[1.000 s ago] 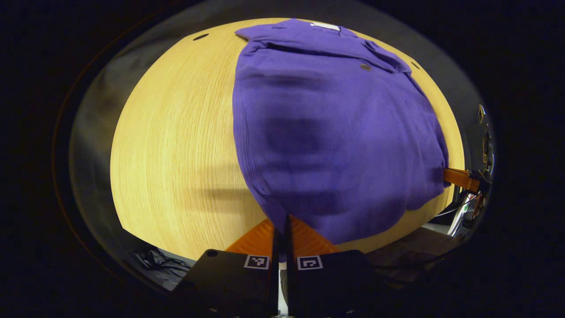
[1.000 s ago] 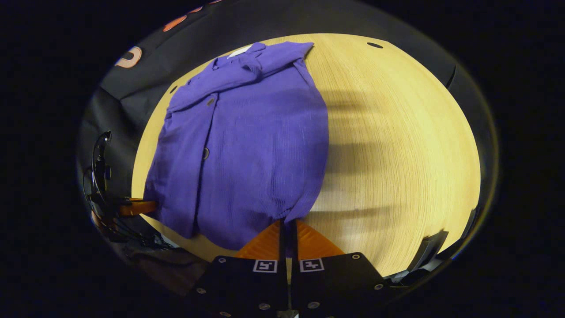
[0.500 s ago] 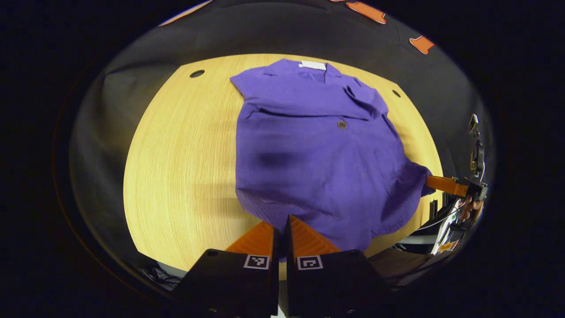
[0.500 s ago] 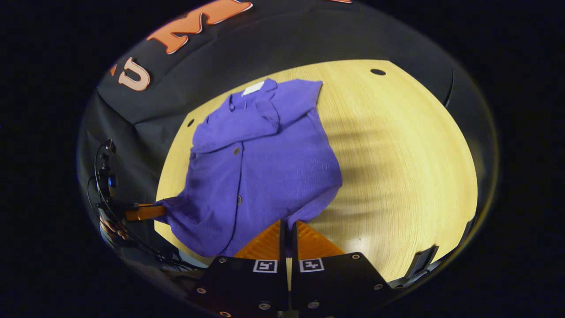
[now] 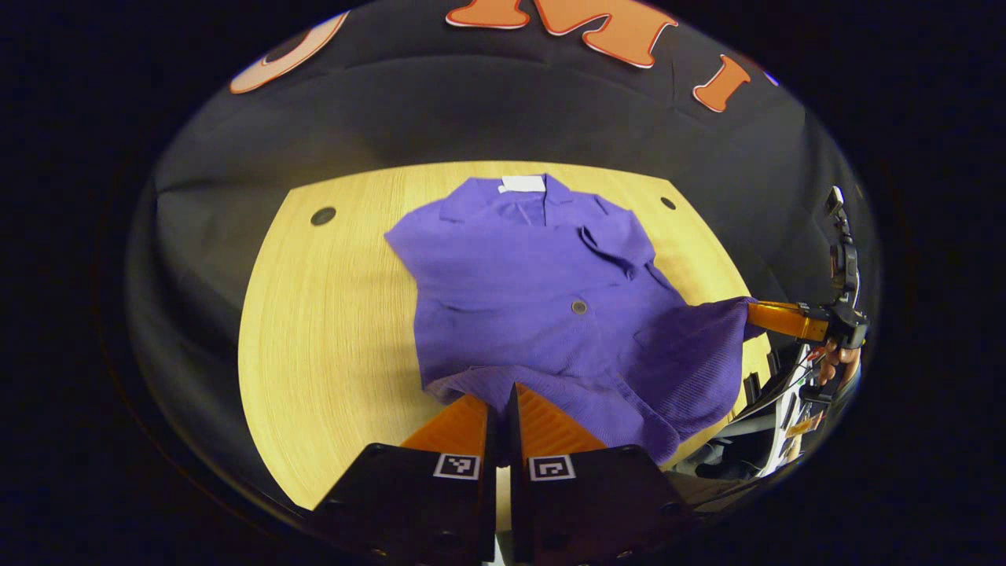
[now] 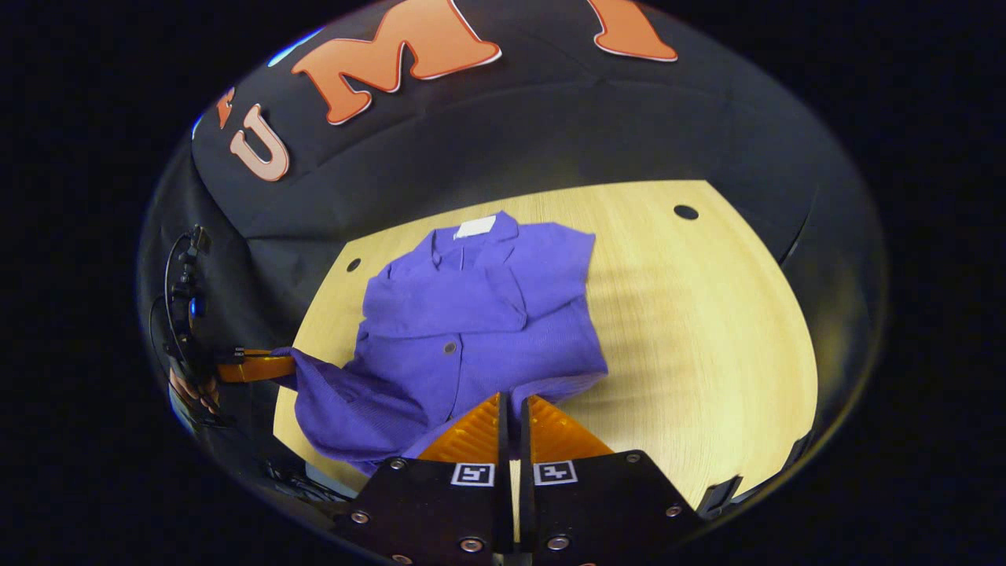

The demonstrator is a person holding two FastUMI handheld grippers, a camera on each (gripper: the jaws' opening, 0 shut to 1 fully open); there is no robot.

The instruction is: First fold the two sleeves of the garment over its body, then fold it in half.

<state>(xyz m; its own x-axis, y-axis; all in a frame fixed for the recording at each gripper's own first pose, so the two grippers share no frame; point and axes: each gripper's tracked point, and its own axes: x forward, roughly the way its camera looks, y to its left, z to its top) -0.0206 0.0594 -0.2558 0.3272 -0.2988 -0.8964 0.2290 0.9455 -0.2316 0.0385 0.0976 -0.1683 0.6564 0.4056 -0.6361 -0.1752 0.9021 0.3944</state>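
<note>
A purple button shirt (image 5: 542,283) lies on the round wooden table (image 5: 330,314), collar with white tag at the far side, both sleeves folded over its body. My left gripper (image 5: 501,397) is shut on the shirt's near hem corner and holds it above the table. The right gripper (image 5: 774,317) shows at the right of the left gripper view, shut on the other hem corner. In the right gripper view the shirt (image 6: 479,314) rises toward my right gripper (image 6: 511,405), shut on the hem. The left gripper (image 6: 259,366) pinches the hem there at the left.
The black booth cloth (image 5: 503,118) hangs behind the table. Small dark holes (image 5: 323,215) mark the tabletop near its far rim. A hand (image 6: 192,389) holds the far gripper at the left. Bare wood (image 6: 707,338) lies to the shirt's right.
Both grippers have lifted the hem and carried it up and forward toward the collar. The lower half of the shirt now hangs off the table, and the views tilt higher.
</note>
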